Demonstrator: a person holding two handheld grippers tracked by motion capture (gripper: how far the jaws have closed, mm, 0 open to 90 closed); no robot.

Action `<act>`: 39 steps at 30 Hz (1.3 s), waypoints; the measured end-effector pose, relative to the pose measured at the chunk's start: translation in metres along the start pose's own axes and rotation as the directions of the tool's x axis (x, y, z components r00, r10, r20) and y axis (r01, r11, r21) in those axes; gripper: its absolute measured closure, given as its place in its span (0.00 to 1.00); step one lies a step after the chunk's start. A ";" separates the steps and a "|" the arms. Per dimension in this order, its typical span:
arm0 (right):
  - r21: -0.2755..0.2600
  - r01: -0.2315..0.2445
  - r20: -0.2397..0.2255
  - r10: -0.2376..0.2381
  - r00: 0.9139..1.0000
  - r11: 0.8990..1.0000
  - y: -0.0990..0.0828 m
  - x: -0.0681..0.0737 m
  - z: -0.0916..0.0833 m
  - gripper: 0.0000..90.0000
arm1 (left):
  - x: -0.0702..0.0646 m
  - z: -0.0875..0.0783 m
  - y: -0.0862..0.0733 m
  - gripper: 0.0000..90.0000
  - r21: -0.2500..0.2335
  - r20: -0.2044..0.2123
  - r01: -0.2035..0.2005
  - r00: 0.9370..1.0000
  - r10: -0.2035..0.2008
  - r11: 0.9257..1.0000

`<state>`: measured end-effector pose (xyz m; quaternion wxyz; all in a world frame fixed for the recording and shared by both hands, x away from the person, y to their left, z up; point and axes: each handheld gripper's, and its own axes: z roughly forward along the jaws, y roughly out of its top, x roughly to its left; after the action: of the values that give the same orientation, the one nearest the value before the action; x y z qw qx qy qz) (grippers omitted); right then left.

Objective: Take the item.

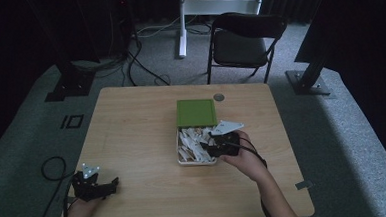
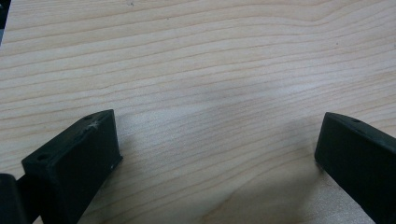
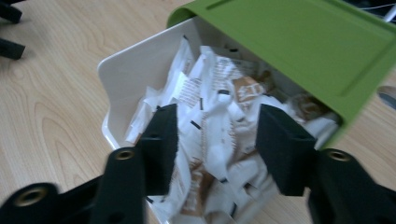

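A white box (image 1: 180,159) (image 3: 128,65) full of several white and brown paper packets (image 1: 192,142) (image 3: 219,112) sits right of the table's centre. Its green lid (image 1: 196,112) (image 3: 299,42) lies slid back over the far end. My right gripper (image 1: 206,146) (image 3: 217,135) hangs open just over the packets, its jaws straddling one of them without closing on it. My left gripper (image 1: 112,185) (image 2: 217,154) rests open on bare wood near the table's front left corner, with nothing between its jaws.
The wooden table (image 1: 132,136) has a small round grey insert (image 1: 219,96) at its far edge. A black folding chair (image 1: 245,40) and a white stand (image 1: 181,24) are behind the table. Cables (image 1: 51,168) lie on the grey carpet at left.
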<state>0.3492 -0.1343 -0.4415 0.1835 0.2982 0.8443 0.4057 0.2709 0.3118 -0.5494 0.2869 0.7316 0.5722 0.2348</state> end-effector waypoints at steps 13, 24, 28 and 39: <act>0.058 -0.021 0.019 0.020 1.000 0.998 0.006 0.004 0.026 0.62 | 0.000 0.000 0.000 0.01 -0.002 0.000 0.002 1.000 -0.002 1.000; 0.120 0.036 0.056 -0.043 0.997 0.992 0.008 0.010 0.040 0.69 | 0.000 0.000 0.000 0.01 -0.002 0.000 0.003 1.000 -0.003 1.000; 0.130 0.053 0.072 -0.062 0.995 0.990 0.008 0.012 0.043 0.69 | 0.000 0.000 0.000 0.01 -0.002 0.000 0.003 1.000 -0.003 1.000; 0.216 0.106 0.124 -0.134 0.983 0.971 0.007 0.015 0.048 0.79 | 0.000 0.000 0.000 0.01 -0.002 0.000 0.003 1.000 -0.003 1.000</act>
<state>0.3672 -0.0937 -0.4658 0.2334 0.2914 0.8839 0.2816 0.2710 0.3116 -0.5495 0.2877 0.7305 0.5730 0.2348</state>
